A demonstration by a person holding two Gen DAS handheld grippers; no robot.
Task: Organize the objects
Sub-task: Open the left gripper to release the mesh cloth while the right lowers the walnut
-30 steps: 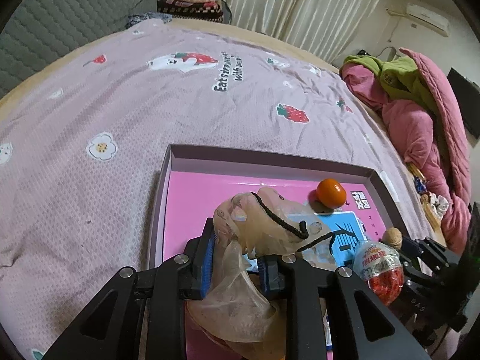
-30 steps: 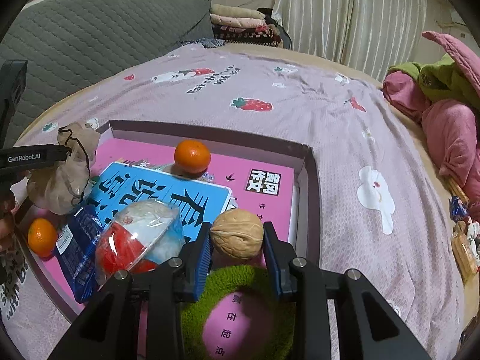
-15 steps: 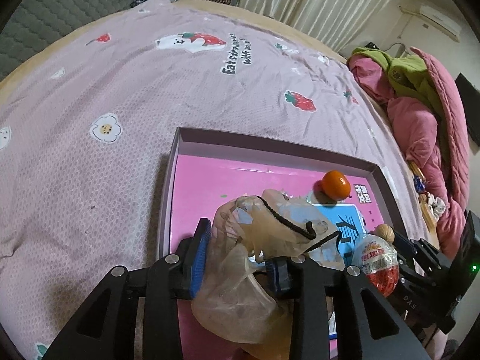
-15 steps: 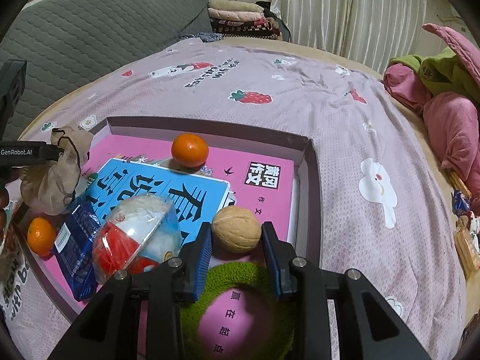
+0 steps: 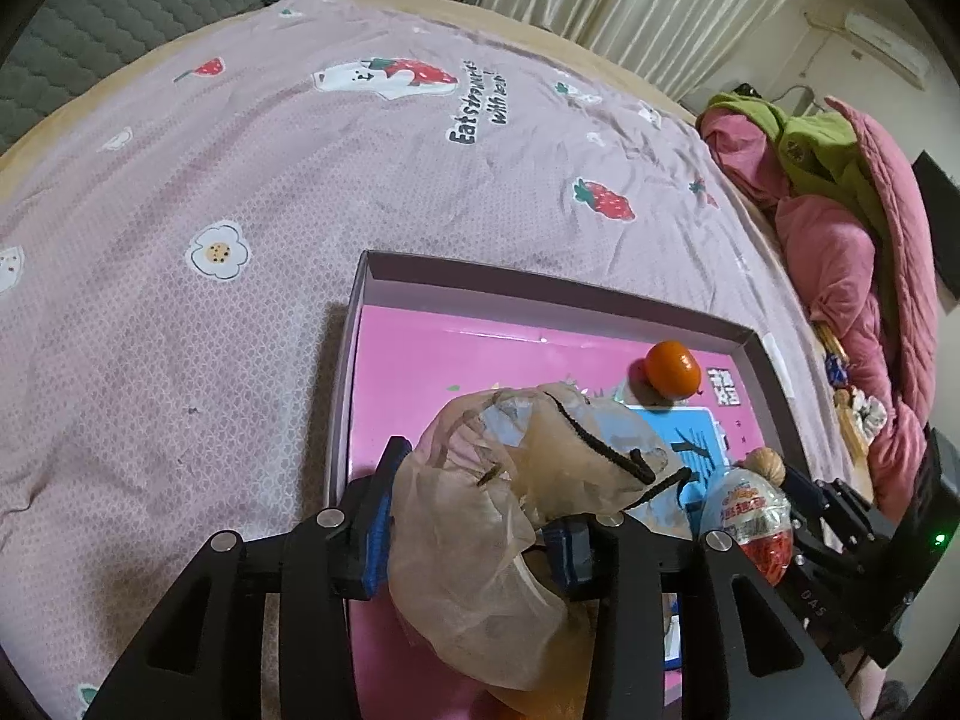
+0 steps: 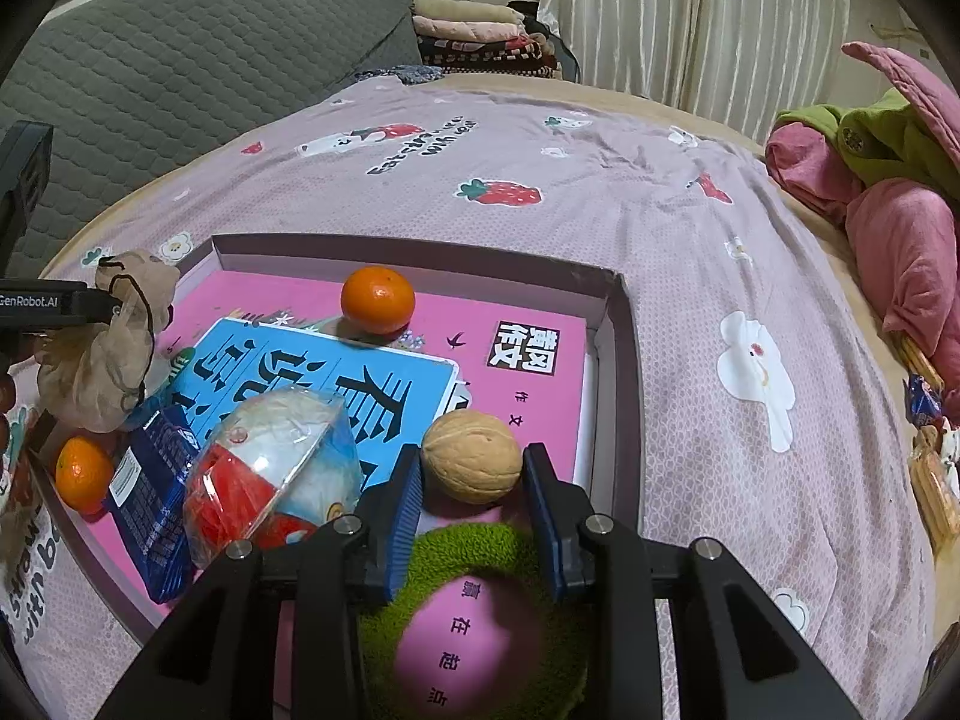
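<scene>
A beige mesh drawstring pouch [image 5: 516, 510] hangs between the fingers of my left gripper [image 5: 480, 486] over the near left corner of the purple tray [image 5: 540, 282]. The jaws are opening, and a dark gap shows between the pouch and the right pad. My right gripper [image 6: 472, 456] is shut on a walnut [image 6: 471, 465] at the tray's right side, just above a green-rimmed pink round thing [image 6: 480, 618]. In the tray [image 6: 420, 249] lie a blue book [image 6: 336, 372], an orange [image 6: 378, 299], a second orange [image 6: 83, 474], a red-and-white egg toy [image 6: 270, 462] and a blue packet [image 6: 153, 498].
The tray sits on a pink strawberry-print bed cover [image 5: 270, 180]. A heap of pink and green bedding [image 5: 840, 252] rises at the right. Folded blankets [image 6: 474, 30] and a grey padded headboard [image 6: 180, 90] lie beyond. Small wrapped snacks [image 6: 930, 480] sit by the bed's right edge.
The left gripper's jaws have spread apart and its grip on the pouch has loosened. The left view has tilted a little. The right gripper and walnut have stayed put.
</scene>
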